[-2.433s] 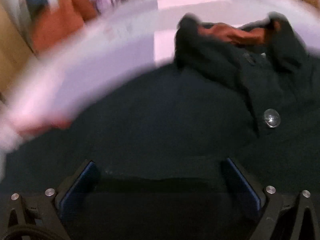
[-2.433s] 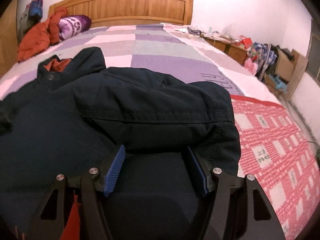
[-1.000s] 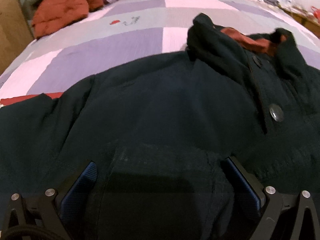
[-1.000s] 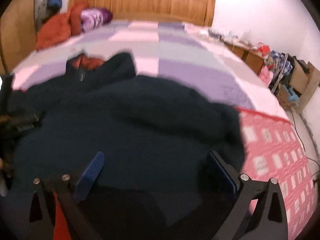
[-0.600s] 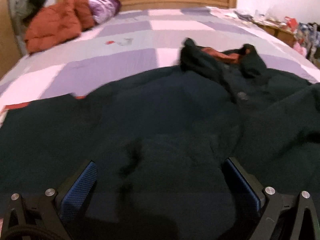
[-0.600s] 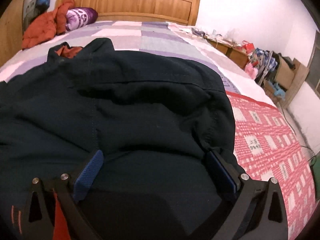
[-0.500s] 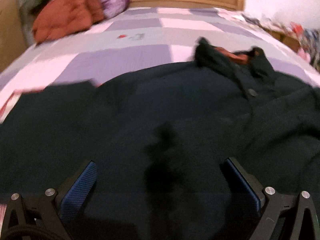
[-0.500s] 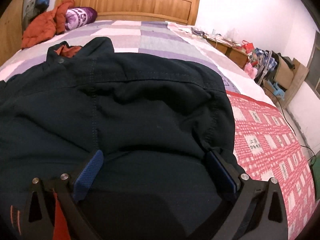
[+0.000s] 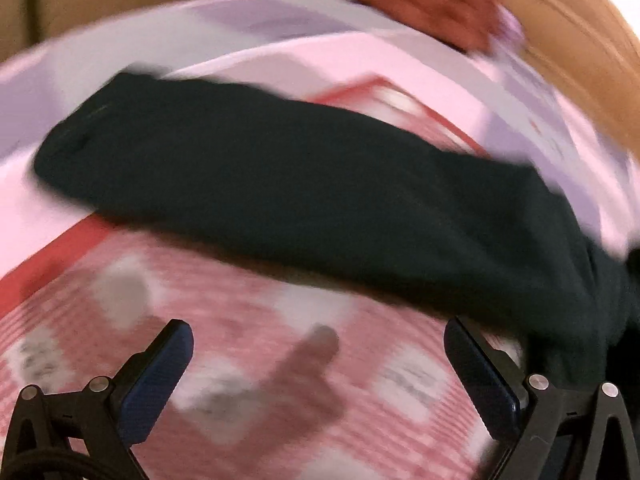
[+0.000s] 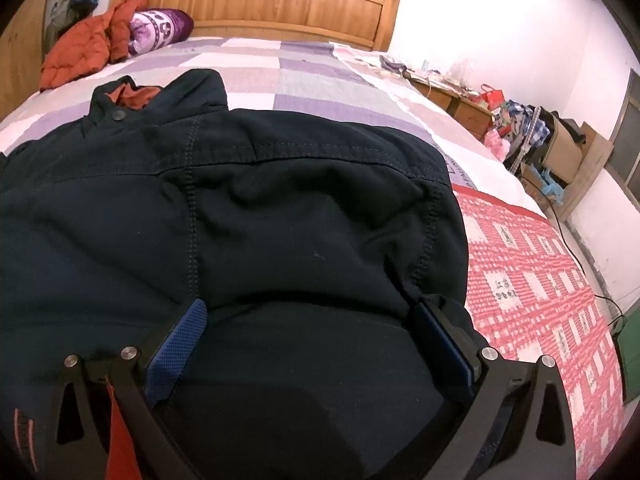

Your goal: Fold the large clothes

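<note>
A large dark navy jacket lies spread on the bed, its collar with an orange lining at the far end. My right gripper is open, low over a folded part of the jacket, with cloth bunched between its blue pads. In the blurred left wrist view a long dark sleeve of the jacket stretches out to the left over the bedspread. My left gripper is open and empty above the red checked bedspread, just short of the sleeve.
The bed has a purple and pink checked cover and a wooden headboard. An orange garment and a purple pillow lie at the head. Cluttered furniture and boxes stand to the right of the bed.
My left gripper has swung away from the jacket's body to the left, and its view now looks at the outstretched sleeve. My right gripper has opened since 2.4 s ago and now holds still.
</note>
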